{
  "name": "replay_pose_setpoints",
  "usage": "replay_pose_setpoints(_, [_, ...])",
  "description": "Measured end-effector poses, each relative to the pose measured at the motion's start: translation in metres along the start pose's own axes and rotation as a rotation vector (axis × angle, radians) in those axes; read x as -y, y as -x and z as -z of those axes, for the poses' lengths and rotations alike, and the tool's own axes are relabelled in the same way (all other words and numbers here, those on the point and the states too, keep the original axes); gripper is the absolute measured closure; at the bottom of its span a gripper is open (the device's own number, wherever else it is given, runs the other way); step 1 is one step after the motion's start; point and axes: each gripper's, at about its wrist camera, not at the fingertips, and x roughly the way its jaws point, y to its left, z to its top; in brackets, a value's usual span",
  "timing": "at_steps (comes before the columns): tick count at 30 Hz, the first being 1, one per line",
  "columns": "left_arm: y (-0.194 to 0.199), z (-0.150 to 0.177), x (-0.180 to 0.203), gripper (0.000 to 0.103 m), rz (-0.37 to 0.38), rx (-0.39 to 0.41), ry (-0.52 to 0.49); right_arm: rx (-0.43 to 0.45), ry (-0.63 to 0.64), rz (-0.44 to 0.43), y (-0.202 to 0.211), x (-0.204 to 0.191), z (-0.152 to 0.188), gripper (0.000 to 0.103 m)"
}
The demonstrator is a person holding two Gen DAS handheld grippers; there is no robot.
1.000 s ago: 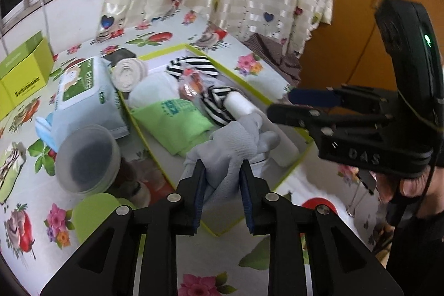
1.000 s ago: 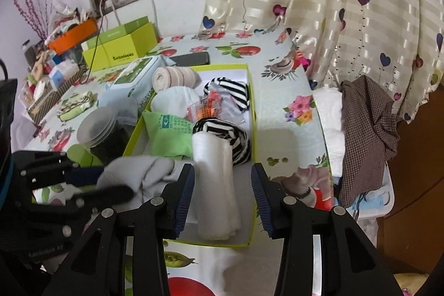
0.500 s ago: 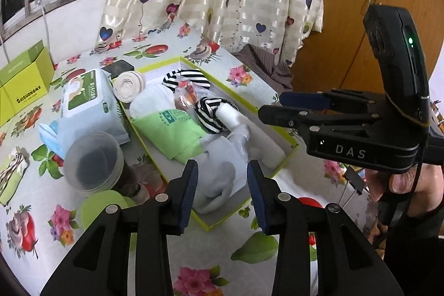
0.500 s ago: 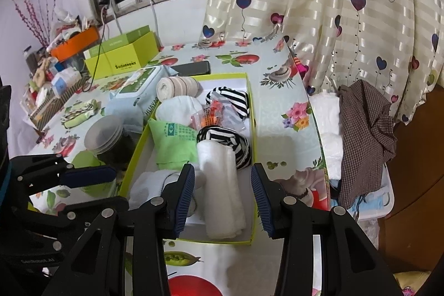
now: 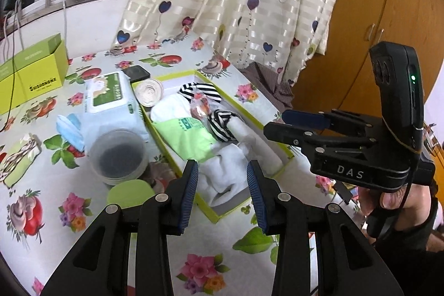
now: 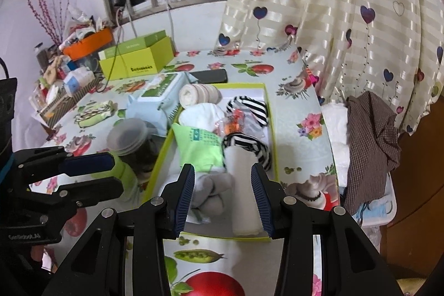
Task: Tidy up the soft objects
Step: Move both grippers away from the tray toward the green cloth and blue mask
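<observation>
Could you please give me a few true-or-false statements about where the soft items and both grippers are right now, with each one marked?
1. The grey sock bundle lies inside the yellow-rimmed box. True.
2. The left gripper is clamped on the grey sock bundle. False: its fingers are apart and hold nothing.
3. The rolled white towel lies in the box beside a black-and-white striped roll. True.
4. The right gripper holds the green pouch. False: it is open, and the pouch lies in the box.
</observation>
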Motion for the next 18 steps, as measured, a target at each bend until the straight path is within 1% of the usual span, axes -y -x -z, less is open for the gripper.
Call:
replay_pose_setpoints(2, [0.006,0.001,-0.001,0.065,0.002,0.009,0.001,0.006,0.010,-0.010,0.002,-0.004,-0.001,0.062])
replay_pose_setpoints(6, [0.016,0.003,-0.005,0.065,-0.026,0.027,-0.004,0.009,0.031,-0.026,0.004,-0.016,-0.003,0.062])
replay_pose_setpoints(18, [0.043,0.011,-0.024,0.065,-0.068,0.068,0.037,0.013,0.077,-0.055,0.005,-0.043,-0.007,0.062])
